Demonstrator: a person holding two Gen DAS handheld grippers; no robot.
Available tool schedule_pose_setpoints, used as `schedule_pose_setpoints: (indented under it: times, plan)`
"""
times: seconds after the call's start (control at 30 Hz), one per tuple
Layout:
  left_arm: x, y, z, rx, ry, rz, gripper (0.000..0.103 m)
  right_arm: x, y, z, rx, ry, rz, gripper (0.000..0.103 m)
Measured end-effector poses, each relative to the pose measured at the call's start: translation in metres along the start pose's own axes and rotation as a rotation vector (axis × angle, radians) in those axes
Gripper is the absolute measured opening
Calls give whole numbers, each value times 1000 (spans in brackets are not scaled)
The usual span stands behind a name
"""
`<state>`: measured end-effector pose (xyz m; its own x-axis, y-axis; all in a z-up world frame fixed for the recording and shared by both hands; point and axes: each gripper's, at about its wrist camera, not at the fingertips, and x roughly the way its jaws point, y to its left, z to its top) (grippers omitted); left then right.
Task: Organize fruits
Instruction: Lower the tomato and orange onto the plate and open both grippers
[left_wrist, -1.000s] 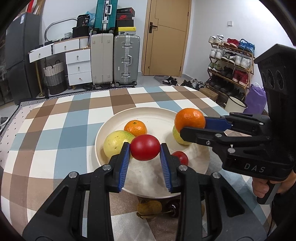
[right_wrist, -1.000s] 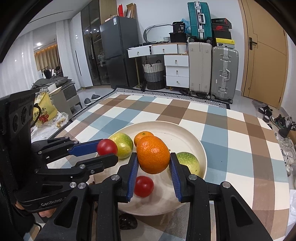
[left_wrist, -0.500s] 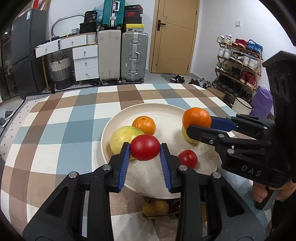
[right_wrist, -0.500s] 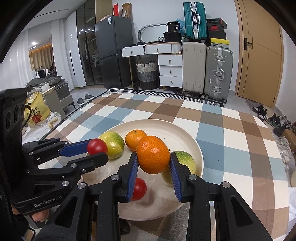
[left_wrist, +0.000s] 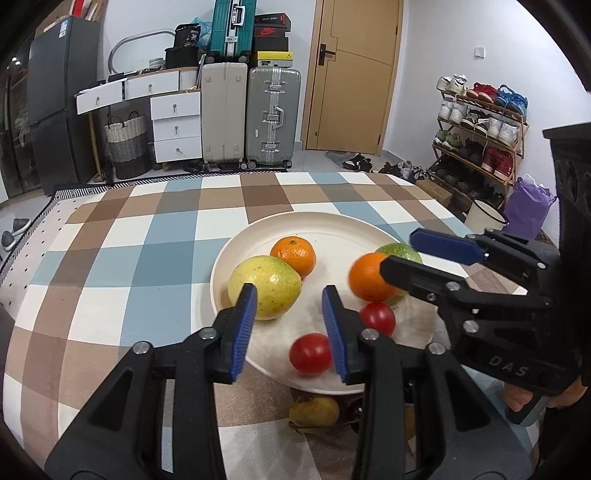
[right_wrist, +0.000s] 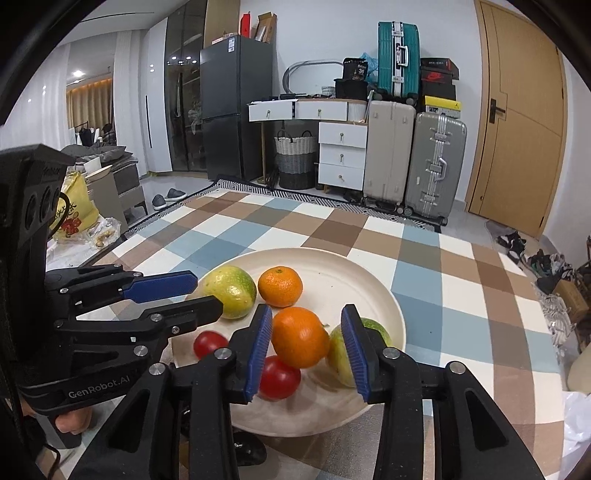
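A cream plate (left_wrist: 332, 229) (right_wrist: 369, 280) on the checked tablecloth holds the fruit. My left gripper (left_wrist: 290, 314) is open above its near rim; a red tomato (left_wrist: 309, 353) (right_wrist: 208, 343) lies blurred below it. My right gripper (right_wrist: 306, 339) (left_wrist: 406, 254) is open with an orange (right_wrist: 300, 341) (left_wrist: 369, 277) loose between its blue pads, over a second tomato (right_wrist: 279, 376) (left_wrist: 377, 318). A yellow-green fruit (left_wrist: 264, 287) (right_wrist: 231, 291), a small mandarin (left_wrist: 293, 255) (right_wrist: 280, 286) and another green fruit (right_wrist: 338, 354) (left_wrist: 400, 249) lie on the plate.
A yellowish fruit (left_wrist: 314, 411) and a dark object (right_wrist: 251, 452) lie on the cloth at the plate's near rim. Suitcases (left_wrist: 251, 114), a white drawer unit (left_wrist: 173, 125) and a shoe rack (left_wrist: 480, 125) stand beyond the table.
Both grippers have opened. The left one let go of its tomato, which dropped onto the plate. The right one released the orange, which now sits lower among the plate's fruit.
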<state>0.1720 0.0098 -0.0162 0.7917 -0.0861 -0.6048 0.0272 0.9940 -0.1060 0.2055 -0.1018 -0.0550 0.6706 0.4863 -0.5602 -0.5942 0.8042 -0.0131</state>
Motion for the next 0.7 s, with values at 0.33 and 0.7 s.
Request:
schedule_pose_setpoints:
  times: [0.33,0.7]
  plan:
    - [-27,13,-3,-41,-48,71,90,-29,-11,-2,49,-70,-13,99]
    - [-45,18,-9,-50,-74,103,103,-46,-23,-10,114,-53,4,102]
